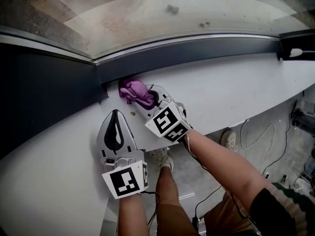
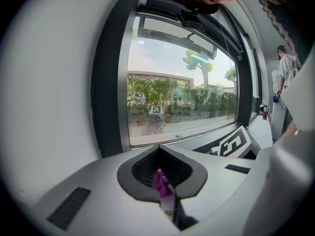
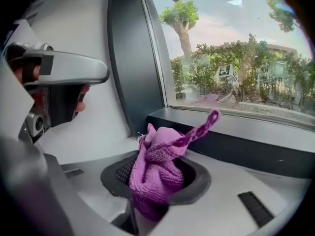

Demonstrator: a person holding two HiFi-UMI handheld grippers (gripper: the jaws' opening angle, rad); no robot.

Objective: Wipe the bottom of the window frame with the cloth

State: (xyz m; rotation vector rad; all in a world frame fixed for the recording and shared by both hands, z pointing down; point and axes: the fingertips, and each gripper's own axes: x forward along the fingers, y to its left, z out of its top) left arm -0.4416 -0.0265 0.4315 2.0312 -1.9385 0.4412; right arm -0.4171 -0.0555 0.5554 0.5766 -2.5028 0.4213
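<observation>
A crumpled purple cloth (image 1: 134, 91) sits in the corner where the dark grey bottom rail of the window frame (image 1: 197, 50) meets the dark side post. My right gripper (image 1: 147, 100) is shut on the cloth (image 3: 157, 166), which bulges out of its jaws (image 3: 156, 193) with one corner sticking up towards the glass. The left gripper (image 1: 115, 116) lies on the white sill (image 1: 236, 87) just below and left of the cloth, with its jaws together. In the left gripper view a thin purple sliver (image 2: 159, 182) shows at the seam of the left gripper (image 2: 162, 177).
A black fitting (image 1: 295, 50) sits at the far right of the frame. Below the sill's front edge are the floor, white cables (image 1: 261, 136) and a shoe (image 1: 229, 139). A person (image 2: 285, 65) stands far along the window.
</observation>
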